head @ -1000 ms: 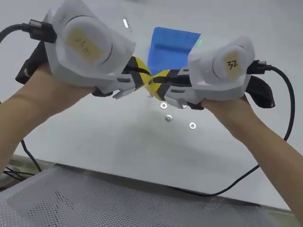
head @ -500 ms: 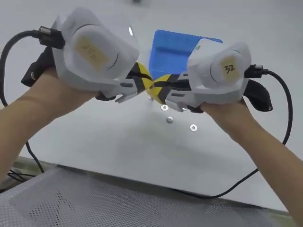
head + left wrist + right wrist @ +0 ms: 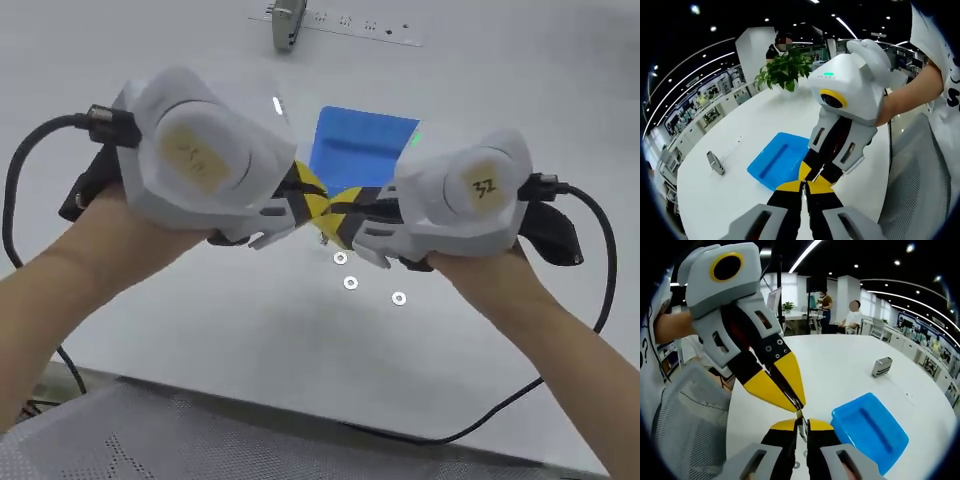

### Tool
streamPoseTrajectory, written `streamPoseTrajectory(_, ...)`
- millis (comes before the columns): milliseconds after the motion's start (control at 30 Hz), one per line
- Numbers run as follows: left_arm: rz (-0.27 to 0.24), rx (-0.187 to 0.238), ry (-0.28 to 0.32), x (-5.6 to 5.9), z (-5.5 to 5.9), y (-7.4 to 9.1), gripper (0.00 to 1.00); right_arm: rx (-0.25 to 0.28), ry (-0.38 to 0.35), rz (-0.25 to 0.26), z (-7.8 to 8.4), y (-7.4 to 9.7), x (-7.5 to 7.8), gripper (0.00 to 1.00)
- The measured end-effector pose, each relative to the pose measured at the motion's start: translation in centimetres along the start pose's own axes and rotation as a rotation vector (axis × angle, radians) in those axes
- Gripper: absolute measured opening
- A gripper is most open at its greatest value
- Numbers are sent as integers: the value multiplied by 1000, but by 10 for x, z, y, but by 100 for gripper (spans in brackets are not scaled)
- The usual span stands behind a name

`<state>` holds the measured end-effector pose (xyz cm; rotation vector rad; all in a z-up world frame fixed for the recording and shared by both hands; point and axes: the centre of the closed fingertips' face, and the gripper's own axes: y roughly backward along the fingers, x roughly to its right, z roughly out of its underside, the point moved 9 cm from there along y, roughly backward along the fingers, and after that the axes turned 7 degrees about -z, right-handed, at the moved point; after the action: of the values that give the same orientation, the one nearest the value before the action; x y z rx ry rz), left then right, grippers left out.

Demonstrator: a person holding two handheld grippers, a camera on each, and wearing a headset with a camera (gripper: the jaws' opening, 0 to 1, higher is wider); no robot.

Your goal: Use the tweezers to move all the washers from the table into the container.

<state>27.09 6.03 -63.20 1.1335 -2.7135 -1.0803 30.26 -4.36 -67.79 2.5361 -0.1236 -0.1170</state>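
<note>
Now L claw & R claw tip-to-tip, closed, near washers.

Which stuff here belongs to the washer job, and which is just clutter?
Job: washers, blue container, thin tweezers between the jaw tips, left hand-held gripper, right hand-held gripper.
Lying about: small metal block, socket strip, potted plant, mesh chair.

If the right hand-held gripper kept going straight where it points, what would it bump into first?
The left hand-held gripper: its yellow tips sit nose to nose with the right hand-held gripper, seemingly almost touching.
</note>
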Motion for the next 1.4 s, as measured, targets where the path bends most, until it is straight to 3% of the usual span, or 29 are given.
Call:
streamPoseTrajectory(67, -16, 10, 24, 1, -2, 4, 0, 7, 8, 1, -3, 3, -1, 2)
streamPoseTrajectory(100, -64, 12, 47, 0, -2, 6, 0, 18, 10, 1, -6, 5, -3, 2)
streamPoseTrajectory(167, -61, 15, 43, 3, -1, 10, 0, 33, 9, 2, -11, 9, -4, 2)
streamPoseTrajectory(233, -98, 28, 56, 3, 0, 16, 1, 43, 18, 11, -14, 12, -4, 2)
streamPoseTrajectory(300, -104, 27, 126, 4, 0, 23, 5, 39, 24, 20, -16, 14, -4, 1)
streamPoseTrajectory(433, -136, 75, 201, 5, 2, 39, 6, 57, 29, 33, -21, 19, -1, 1)
streamPoseTrajectory(533, -166, 89, 253, 9, 9, 49, 5, 70, 28, 36, -24, 21, 0, 1)
streamPoseTrajectory(667, -208, 79, 355, 17, 24, 64, 12, 75, 40, 57, -27, 25, 6, 1)
streamPoseTrajectory(767, -223, 56, 423, 26, 37, 72, 20, 93, 29, 81, -30, 28, 16, 1)
streamPoseTrajectory(1033, -290, 26, 521, 35, 47, 70, 55, 157, 1, 165, -42, 34, 42, 1)
streamPoseTrajectory(1167, -303, 17, 546, 37, 47, 66, 68, 170, -10, 216, -39, 26, 58, 1)
streamPoseTrajectory(1400, -310, 13, 602, 42, 53, 59, 84, 154, -76, 229, -25, 3, 71, 1)
